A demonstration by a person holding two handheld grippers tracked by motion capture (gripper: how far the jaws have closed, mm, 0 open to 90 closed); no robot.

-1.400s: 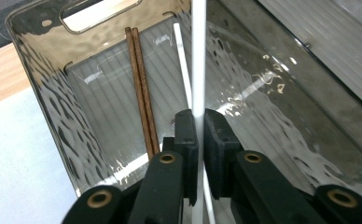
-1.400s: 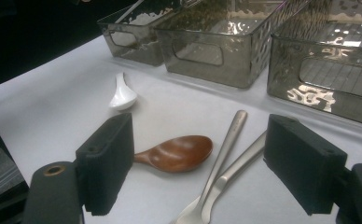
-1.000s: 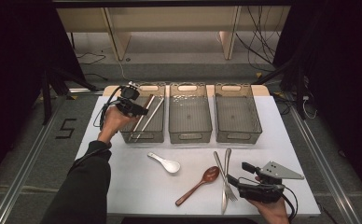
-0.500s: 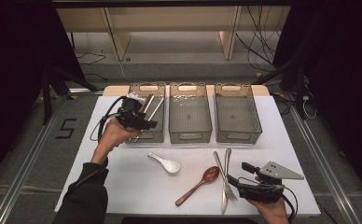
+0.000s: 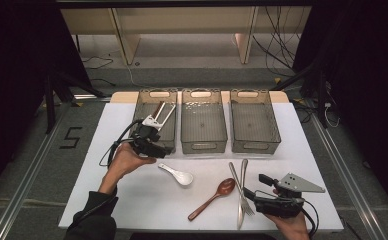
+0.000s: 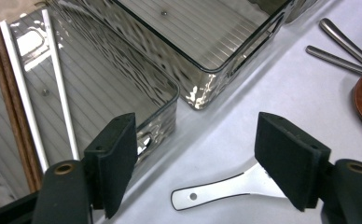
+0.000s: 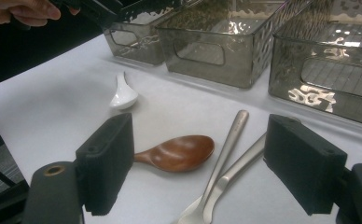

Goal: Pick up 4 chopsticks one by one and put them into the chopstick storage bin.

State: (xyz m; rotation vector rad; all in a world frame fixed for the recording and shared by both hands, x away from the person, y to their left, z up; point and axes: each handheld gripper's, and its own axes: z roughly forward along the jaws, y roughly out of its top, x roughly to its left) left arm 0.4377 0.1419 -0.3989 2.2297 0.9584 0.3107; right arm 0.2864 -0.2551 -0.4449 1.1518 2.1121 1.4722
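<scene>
When closing the left tongs (image 6: 198, 128) on the white spoon (image 6: 226, 189), expect a slip: smooth handle, flat on the tabletop (image 5: 107, 200), little height for the pads to catch. Left tongs: apart, just opened wider, nothing between the pads. White spoon: below the gap, untouched, just in front of the left bin (image 5: 138, 107).

Further hazards on this side:
- Clipping the bin corner with the near pad, owing to its closeness; keep clear to avoid shoving the bin.
- Pushing the spoon along the tabletop instead of lifting it, if lowered off-centre.

Containers, left to right:
- Left bin: chopsticks (image 6: 25, 93) inside, a brown pair and a white pair, lying lengthwise toward one side.
- Middle bin (image 5: 203, 146): nothing inside.
- Right bin (image 5: 256, 146): nothing inside.

On the tabletop, right of the white spoon: wooden spoon (image 5: 217, 195), then two metal utensils (image 5: 242, 192) side by side, one a fork; touching or merely close, cannot tell.

Right tongs (image 7: 200, 135): apart, empty, low over the tabletop just short of the metal utensils. Hazard there: catching both pieces in one grip, or nudging the wooden spoon with the outer pad. Aim at one handle only.
</scene>
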